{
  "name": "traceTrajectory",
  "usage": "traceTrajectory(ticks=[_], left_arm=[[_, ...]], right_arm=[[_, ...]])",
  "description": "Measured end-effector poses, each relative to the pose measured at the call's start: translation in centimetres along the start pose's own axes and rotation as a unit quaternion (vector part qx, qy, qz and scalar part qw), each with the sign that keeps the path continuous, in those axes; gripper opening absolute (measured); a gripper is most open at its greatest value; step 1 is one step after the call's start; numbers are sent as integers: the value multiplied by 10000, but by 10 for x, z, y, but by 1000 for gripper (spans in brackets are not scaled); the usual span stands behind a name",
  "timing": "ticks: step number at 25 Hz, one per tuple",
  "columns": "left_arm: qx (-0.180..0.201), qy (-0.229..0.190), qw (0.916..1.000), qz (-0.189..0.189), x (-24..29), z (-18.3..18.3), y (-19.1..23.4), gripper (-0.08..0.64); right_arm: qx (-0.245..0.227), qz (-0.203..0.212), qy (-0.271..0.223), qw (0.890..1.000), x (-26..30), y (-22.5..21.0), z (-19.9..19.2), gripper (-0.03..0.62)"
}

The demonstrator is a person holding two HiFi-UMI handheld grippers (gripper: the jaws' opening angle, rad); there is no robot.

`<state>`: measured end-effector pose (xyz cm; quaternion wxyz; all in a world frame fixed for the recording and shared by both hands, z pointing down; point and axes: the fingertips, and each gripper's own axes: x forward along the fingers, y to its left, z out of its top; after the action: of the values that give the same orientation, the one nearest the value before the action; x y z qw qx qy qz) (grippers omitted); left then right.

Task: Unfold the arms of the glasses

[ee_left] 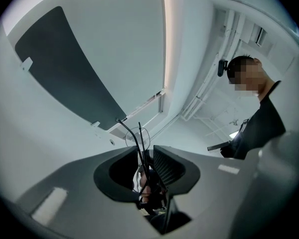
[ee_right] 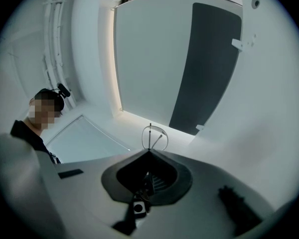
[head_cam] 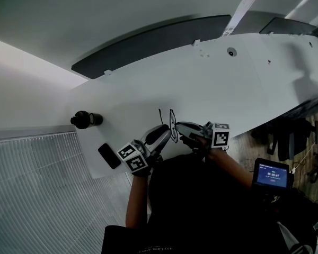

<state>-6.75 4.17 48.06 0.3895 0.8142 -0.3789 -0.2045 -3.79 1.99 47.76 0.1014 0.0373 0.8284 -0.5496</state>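
We are looking at glasses (head_cam: 172, 125) of thin dark wire, seemingly metal, with clear lenses; the left tongs (ee_left: 147, 156) are showing matt grey plastic, ribbed inside; the desk (head_cam: 212, 89) is looking smooth, matt white.

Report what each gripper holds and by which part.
The right gripper grips the glasses by the lens rim, jaws shut on it. The left gripper holds nothing: its jaws stand apart, the glasses' arms passing between them.

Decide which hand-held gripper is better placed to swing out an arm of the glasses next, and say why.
Probably the left hand-held gripper: its jaws stand apart with the thin arms of the glasses between them, while the right hand-held gripper is shut on the glasses, holding them steady.
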Motion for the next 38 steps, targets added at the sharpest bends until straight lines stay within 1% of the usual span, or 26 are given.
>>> traceTrajectory(ticks=[2, 5, 8, 9, 13, 18, 26, 38], left_arm=[[54, 69, 10000, 25, -1, 0, 0, 90], [89, 22, 9997, 205, -3, 2, 4, 92], [93, -42, 9994, 317, -6, 3, 5, 42], [83, -43, 9994, 330, -6, 3, 5, 37], [-2, -65, 9994, 338, -6, 2, 6, 29], [-102, -130, 9992, 361, -11, 6, 7, 24], [-261, -246, 9985, 422, -21, 1, 8, 20], [-427, -313, 9979, 365, -27, -9, 8, 20]], right_arm=[[17, -4, -4, 10000, 0, 0, 0, 8], [59, -19, -38, 10000, -2, -2, 0, 8], [71, 1, -48, 10000, -3, -2, 0, 8], [62, 7, -42, 10000, -3, -2, 0, 8], [19, -45, -85, 10000, -6, -4, 2, 8], [84, -100, -340, 9993, -12, -8, 11, 8], [56, -206, -624, 9978, -21, -13, 21, 8], [-38, -289, -954, 9950, -31, -14, 37, 8]])
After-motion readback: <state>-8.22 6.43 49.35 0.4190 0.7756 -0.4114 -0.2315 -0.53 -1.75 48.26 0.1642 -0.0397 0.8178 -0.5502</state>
